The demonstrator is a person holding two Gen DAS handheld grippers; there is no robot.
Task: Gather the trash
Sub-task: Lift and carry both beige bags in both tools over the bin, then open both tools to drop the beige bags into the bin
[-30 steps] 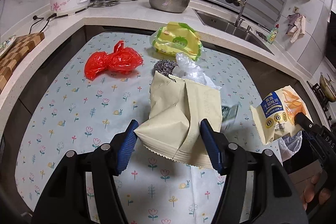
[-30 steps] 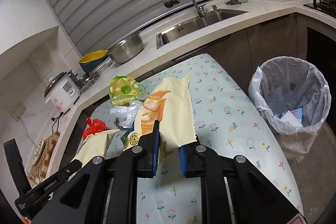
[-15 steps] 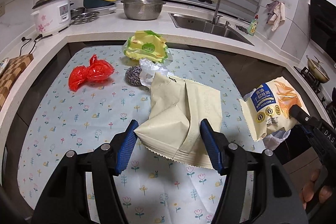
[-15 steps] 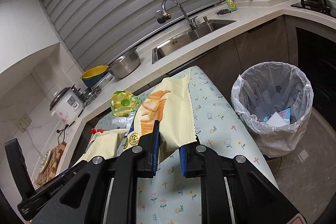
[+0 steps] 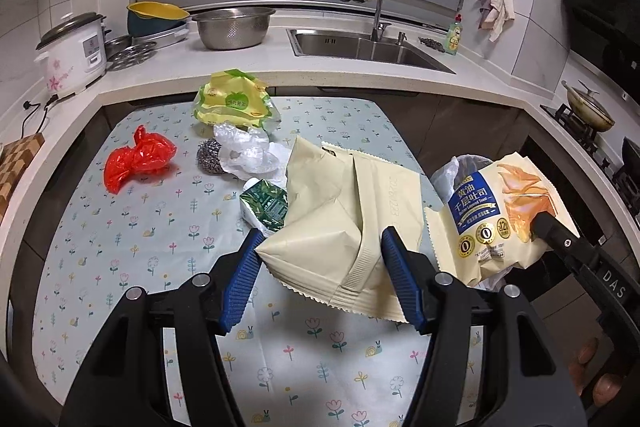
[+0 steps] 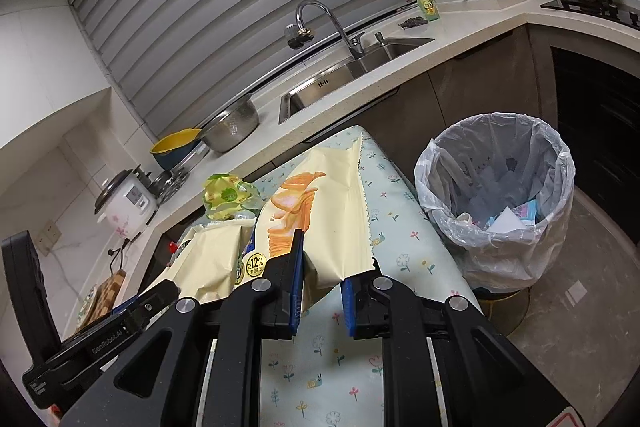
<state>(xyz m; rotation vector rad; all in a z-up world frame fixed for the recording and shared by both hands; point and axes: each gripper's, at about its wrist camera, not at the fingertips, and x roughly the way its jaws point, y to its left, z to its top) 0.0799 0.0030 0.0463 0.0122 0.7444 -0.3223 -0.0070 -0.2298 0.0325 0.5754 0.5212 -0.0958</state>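
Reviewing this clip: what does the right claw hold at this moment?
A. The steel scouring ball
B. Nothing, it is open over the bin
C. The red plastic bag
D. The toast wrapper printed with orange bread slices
D: the right claw is pinched on the toast wrapper, while the red plastic bag and scouring ball lie on the table.

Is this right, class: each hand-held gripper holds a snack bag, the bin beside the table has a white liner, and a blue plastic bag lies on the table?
One detail is wrong: the plastic bag lying on the table is red, not blue, as the left wrist view shows. The rest holds: the left hand-held gripper and right hand-held gripper each hold a snack bag, and the bin beside the table has a white liner.
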